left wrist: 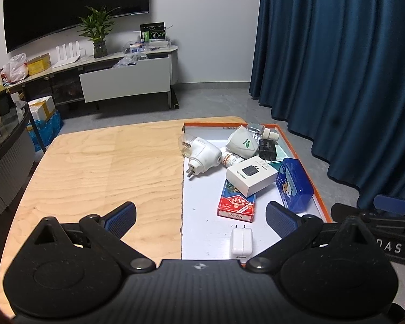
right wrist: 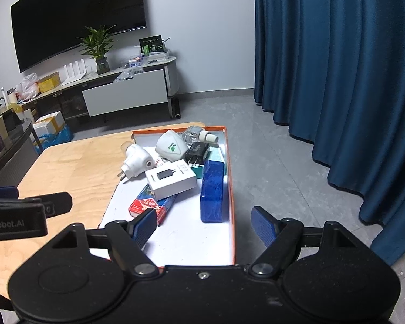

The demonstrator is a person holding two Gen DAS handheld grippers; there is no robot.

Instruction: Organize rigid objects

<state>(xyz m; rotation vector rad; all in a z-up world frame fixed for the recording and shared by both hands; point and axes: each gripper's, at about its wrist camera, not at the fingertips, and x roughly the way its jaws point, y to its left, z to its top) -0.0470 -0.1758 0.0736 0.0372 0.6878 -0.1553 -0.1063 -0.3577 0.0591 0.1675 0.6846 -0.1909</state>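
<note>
Pale plywood counter [left wrist: 94, 167] with rounded corners and visible grain, carrying a shallow rectangular cardboard tray [left wrist: 202, 232] with a white floor and an orange rim, set along the counter's right side. Left gripper [left wrist: 201, 216]: black arms with ribbed blue pads, spread wide apart and holding nothing, one finger above bare plywood and the other above the tray. Right gripper [right wrist: 203, 222]: same build, likewise spread and empty, its left finger over the tray's near end and its right finger out past the rim above grey floor tiles. The rigid objects crowd the tray's far half: a rounded white plug-in device [left wrist: 203, 156] with metal prongs lying over the left rim; a white triangular plug-in unit with a green leaf mark [left wrist: 241, 141]; a black wall charger [left wrist: 267, 148]; a clear bottle with a white cap [left wrist: 260, 129] at the far end; a white charger box [left wrist: 251, 175] resting on a flat red-and-blue card box [left wrist: 237, 202]; and a glossy blue plastic case [left wrist: 294, 186] lying beside the right rim. A small white power adapter [left wrist: 241, 243] lies alone on the near floor of the tray, prongs pointing away. The counter's left half offers open wood surface; a dark blue curtain [right wrist: 337, 81] hangs in folds to the right.
</note>
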